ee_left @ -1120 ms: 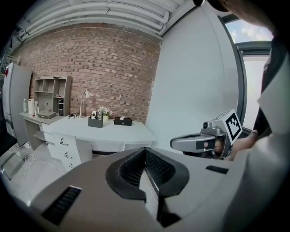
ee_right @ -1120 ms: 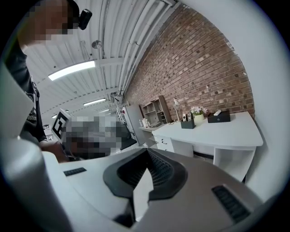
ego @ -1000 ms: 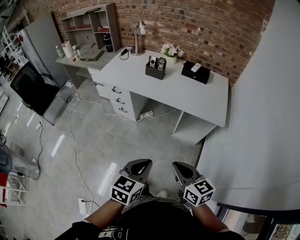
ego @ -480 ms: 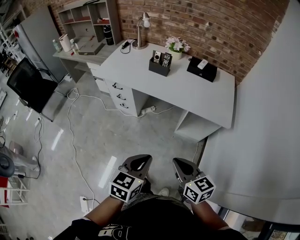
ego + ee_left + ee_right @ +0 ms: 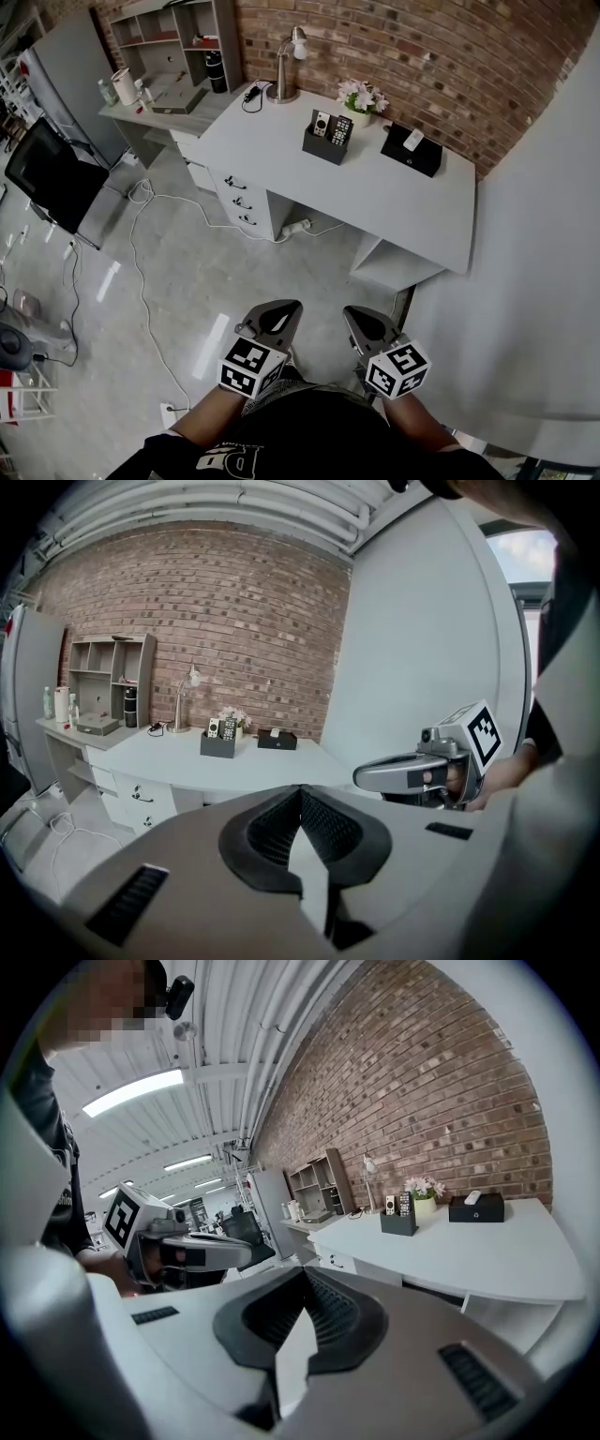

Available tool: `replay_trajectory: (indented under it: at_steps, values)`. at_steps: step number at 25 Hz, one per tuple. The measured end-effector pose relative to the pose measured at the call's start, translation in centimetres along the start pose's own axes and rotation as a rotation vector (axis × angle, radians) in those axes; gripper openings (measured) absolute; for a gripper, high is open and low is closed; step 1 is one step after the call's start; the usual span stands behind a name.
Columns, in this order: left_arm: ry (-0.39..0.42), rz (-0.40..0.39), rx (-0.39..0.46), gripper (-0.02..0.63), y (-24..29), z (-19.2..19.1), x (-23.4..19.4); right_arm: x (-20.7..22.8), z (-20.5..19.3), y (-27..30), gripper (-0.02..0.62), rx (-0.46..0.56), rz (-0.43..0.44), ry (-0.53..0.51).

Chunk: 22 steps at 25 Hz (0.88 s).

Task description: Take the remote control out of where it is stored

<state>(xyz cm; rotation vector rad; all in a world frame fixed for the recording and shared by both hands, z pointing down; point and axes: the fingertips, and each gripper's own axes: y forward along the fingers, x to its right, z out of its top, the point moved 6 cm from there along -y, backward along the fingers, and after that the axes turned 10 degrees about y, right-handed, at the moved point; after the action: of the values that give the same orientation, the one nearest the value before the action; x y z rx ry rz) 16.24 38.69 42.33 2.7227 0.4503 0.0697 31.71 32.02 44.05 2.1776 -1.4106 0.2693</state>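
Well ahead of left gripper [image 5: 278,321] and right gripper [image 5: 363,328], both closed and empty, remote control [image 5: 342,129] stands in holder [image 5: 325,148]. Person should approach squarely, then open.

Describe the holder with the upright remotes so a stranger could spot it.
Against the brick wall stands a white desk; near its back edge, between the desk lamp and a flat black box, sits a dark open-topped holder. Unlike the box, which has one white remote lying on top, the holder has two remotes standing upright in it.
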Motion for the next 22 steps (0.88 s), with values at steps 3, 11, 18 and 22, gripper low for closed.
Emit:
replay_trajectory:
  at_steps: [3, 11, 18, 22]
  values:
    - [0.003, -0.007, 0.007, 0.006, 0.3, 0.5, -1.9, -0.1, 1.1, 1.6, 0.006, 0.005, -0.006, -0.008]
    - [0.008, -0.026, 0.015, 0.006, 0.0, 0.3, -6.2, -0.9, 2.4, 5.4, 0.006, 0.009, -0.025, -0.014]
    - [-0.014, -0.023, 0.020, 0.006, -0.2, 0.1, -8.3, -1.5, 3.2, 7.3, 0.006, -0.003, -0.022, -0.027]
    - [-0.027, -0.024, -0.003, 0.006, 0.1, -0.5, -8.9, -1.3, 3.2, 8.2, 0.006, -0.006, -0.017, -0.019]
